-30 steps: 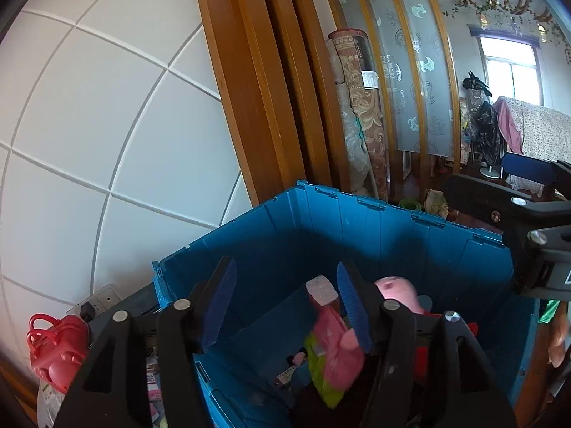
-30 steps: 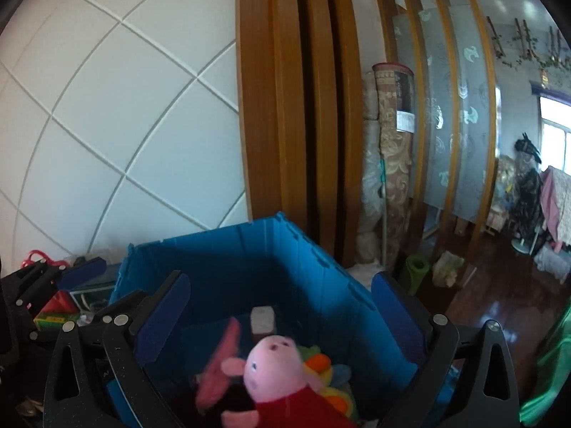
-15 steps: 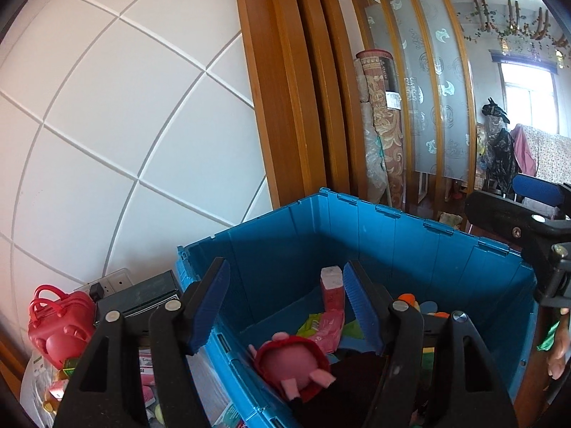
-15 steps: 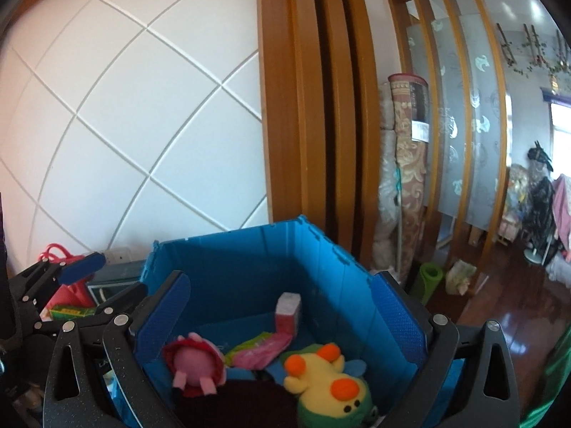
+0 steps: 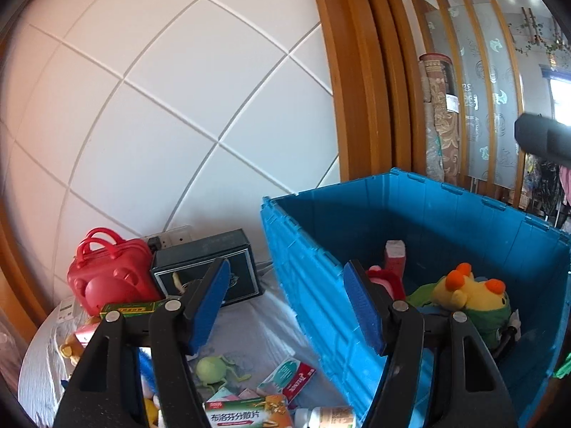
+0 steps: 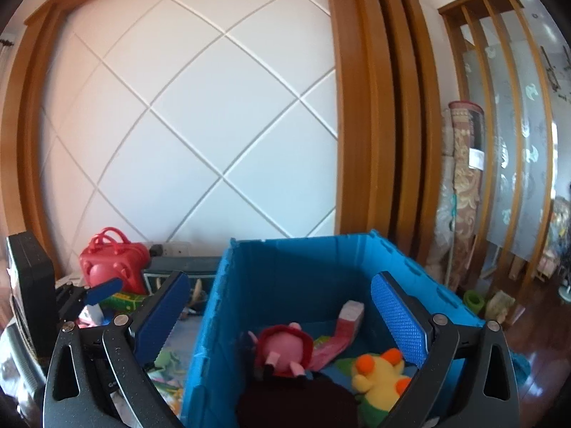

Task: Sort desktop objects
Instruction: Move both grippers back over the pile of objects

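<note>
My left gripper (image 5: pixel 285 264) stands open and empty, straddling the near left wall of the blue crate (image 5: pixel 314 285), with the table below its left finger. My right gripper (image 6: pixel 282 278) is open and empty above the blue crate (image 6: pixel 285 271). Inside the crate lie a pink pig plush (image 6: pixel 285 349), a yellow plush with orange tufts (image 6: pixel 378 378) and a pink tube (image 6: pixel 348 324). The yellow plush (image 5: pixel 471 292) and the tube (image 5: pixel 394 256) also show in the left wrist view. Loose on the table are a green plush toy (image 5: pixel 210 371) and medicine boxes (image 5: pixel 246 413).
A red toy bag (image 5: pixel 107 271) and a dark box (image 5: pixel 207 267) stand against the white panelled wall, left of the crate. A small bottle (image 5: pixel 324 417) lies by the crate's foot. Wooden posts and rolled carpets (image 6: pixel 464 164) rise behind the crate.
The pig plush and the pink tube fell from between the jaws and now rest in the crate. Both grippers swung left, bringing the cluttered table beside the crate into view.
</note>
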Demonstrator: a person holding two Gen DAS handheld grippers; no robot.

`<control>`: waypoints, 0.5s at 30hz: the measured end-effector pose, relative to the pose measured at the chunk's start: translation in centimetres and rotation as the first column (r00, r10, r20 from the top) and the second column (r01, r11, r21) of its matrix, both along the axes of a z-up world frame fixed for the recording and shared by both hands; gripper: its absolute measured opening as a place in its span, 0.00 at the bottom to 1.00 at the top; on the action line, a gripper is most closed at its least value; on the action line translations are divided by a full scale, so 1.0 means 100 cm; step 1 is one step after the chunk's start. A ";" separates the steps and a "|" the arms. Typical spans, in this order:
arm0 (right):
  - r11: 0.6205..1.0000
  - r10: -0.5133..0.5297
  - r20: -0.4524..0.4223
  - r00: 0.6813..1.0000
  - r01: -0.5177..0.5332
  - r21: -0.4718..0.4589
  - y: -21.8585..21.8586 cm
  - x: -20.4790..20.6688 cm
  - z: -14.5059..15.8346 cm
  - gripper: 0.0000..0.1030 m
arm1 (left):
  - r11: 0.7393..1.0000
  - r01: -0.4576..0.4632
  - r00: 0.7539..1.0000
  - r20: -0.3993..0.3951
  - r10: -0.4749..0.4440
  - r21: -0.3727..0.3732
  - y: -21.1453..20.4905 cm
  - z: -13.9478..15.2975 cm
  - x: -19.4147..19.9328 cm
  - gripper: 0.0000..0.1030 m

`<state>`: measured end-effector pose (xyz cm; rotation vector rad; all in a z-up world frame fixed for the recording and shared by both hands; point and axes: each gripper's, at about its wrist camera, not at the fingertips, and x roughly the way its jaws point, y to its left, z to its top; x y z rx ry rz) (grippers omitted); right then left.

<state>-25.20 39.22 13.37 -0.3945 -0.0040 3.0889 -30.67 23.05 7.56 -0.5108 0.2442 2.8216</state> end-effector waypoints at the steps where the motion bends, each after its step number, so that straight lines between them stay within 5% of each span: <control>1: 1.000 0.023 -0.004 1.000 -0.023 0.002 -0.010 0.001 0.000 1.00 | 1.000 -0.020 1.000 0.003 0.020 -0.010 -0.011 -0.003 0.001 0.64; 15: 0.974 0.227 0.099 0.969 -0.226 -0.025 -0.160 -0.032 -0.031 1.00 | 0.982 -0.175 0.982 0.052 0.179 -0.073 -0.201 -0.033 0.004 0.64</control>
